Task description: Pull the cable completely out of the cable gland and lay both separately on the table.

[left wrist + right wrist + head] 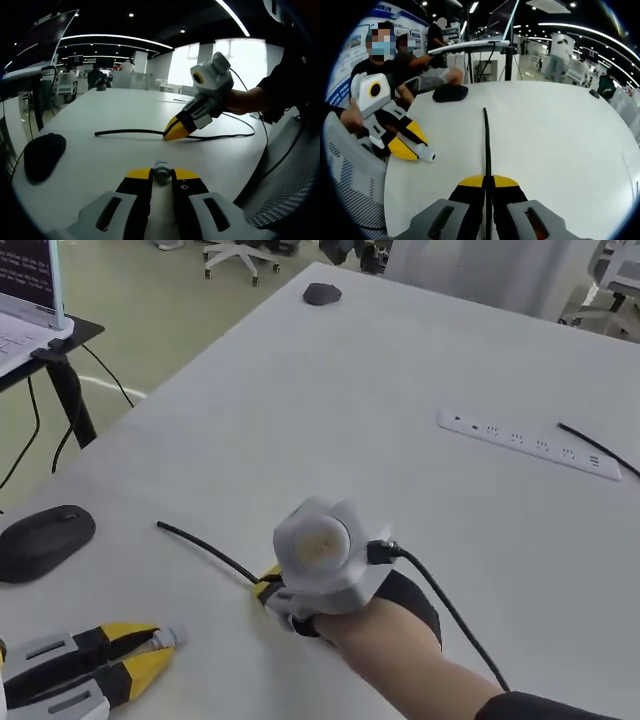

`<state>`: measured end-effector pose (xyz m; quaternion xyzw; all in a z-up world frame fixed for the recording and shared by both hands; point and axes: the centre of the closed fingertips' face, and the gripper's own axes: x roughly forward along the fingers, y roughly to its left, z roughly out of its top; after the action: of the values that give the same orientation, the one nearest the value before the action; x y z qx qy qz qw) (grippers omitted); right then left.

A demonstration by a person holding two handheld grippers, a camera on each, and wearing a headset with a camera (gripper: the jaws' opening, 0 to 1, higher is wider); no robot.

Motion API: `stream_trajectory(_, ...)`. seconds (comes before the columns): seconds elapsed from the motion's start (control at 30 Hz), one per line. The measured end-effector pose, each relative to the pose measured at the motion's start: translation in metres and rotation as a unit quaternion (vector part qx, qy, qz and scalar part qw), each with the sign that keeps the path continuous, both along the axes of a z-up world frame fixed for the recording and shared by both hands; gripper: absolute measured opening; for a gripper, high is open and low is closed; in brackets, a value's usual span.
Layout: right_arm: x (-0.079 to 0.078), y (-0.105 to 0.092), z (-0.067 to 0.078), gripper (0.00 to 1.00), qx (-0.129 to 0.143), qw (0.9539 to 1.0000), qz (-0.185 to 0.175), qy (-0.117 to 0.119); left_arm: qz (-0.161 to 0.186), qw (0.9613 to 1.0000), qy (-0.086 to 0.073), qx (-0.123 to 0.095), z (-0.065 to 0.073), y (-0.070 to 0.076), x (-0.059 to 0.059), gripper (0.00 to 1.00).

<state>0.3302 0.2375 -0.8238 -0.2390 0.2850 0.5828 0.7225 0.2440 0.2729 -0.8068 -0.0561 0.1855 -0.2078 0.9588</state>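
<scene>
The cable (205, 548) looks fully out of the cable gland (172, 638); the left tongs (166, 646) are closed on the gland, seemingly just above the counter (400, 410); the right tongs (268, 586) pinch the cable, which lies along the counter, well apart; what is left is setting the gland down and letting go of both.

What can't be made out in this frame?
- Head view: the right tongs sit mostly under their own gripper body, so their hold on the cable is hidden.
- Head view: the rear of the left tongs is cut off by the bottom edge.
- Gland: too small to show its thread or nut.
</scene>
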Motion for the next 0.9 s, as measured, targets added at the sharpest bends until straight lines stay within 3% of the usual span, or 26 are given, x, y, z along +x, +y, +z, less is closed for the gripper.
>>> stream_trajectory(0.07, 0.000, 0.001, 0.000, 0.00, 0.001, 1.0000, 0.002, 0.000, 0.002, 0.9998, 0.019, 0.005, -0.008, 0.000, -0.001, 0.16)
stream_trajectory(0.1, 0.000, 0.001, 0.001, 0.00, 0.001, 1.0000, 0.002, 0.001, 0.001, 0.9999, 0.007, 0.007, -0.004, -0.001, -0.001, 0.16)
stream_trajectory(0.2, 0.000, 0.000, 0.001, 0.09, 0.004, 1.0000, -0.002, 0.008, 0.003, 1.0000, 0.006, 0.006, -0.003, -0.001, 0.000, 0.18)
stream_trajectory(0.27, 0.001, -0.001, 0.001, 0.14, 0.004, 0.9999, -0.004, 0.008, 0.001, 0.9999, 0.007, -0.008, -0.001, -0.004, 0.000, 0.23)
stream_trajectory(0.37, 0.002, -0.002, 0.001, 0.20, 0.006, 0.9999, -0.009, 0.010, -0.001, 1.0000, 0.006, -0.007, 0.001, -0.006, 0.000, 0.31)
stream_trajectory(0.43, 0.003, -0.002, 0.002, 0.26, 0.011, 0.9998, -0.013, 0.011, -0.006, 0.9999, 0.005, 0.010, 0.002, -0.007, -0.001, 0.33)
stream_trajectory(0.47, 0.003, -0.002, 0.001, 0.27, 0.011, 0.9998, -0.014, 0.011, -0.003, 0.9991, -0.004, 0.041, 0.001, -0.001, 0.001, 0.33)
stream_trajectory(0.5, 0.003, -0.002, 0.002, 0.29, 0.012, 0.9998, -0.015, 0.010, -0.003, 0.9994, -0.003, 0.034, 0.001, -0.004, 0.000, 0.34)
stream_trajectory(0.57, 0.004, -0.002, 0.003, 0.33, 0.014, 0.9997, -0.017, 0.006, 0.001, 0.9999, -0.007, 0.013, 0.005, -0.005, 0.001, 0.41)
stream_trajectory(0.67, 0.003, 0.001, 0.009, 0.38, 0.035, 0.9990, -0.022, 0.019, 0.010, 0.9995, -0.020, 0.021, 0.010, -0.001, 0.005, 0.56)
stream_trajectory(0.7, 0.003, 0.001, 0.012, 0.38, 0.041, 0.9987, -0.023, 0.022, 0.015, 0.9988, -0.031, 0.036, 0.013, 0.001, 0.006, 0.60)
stream_trajectory(0.77, 0.005, 0.001, 0.018, 0.41, 0.054, 0.9980, -0.025, 0.019, 0.007, 0.9981, -0.036, 0.050, 0.018, 0.001, 0.007, 0.61)
stream_trajectory(0.8, 0.005, 0.002, 0.021, 0.45, 0.063, 0.9974, -0.027, 0.021, 0.005, 0.9980, -0.039, 0.049, 0.020, 0.000, 0.008, 0.61)
stream_trajectory(0.9, 0.008, 0.001, 0.023, 0.63, 0.073, 0.9964, -0.035, 0.026, 0.000, 0.9984, -0.038, 0.043, 0.025, -0.002, 0.011, 0.75)
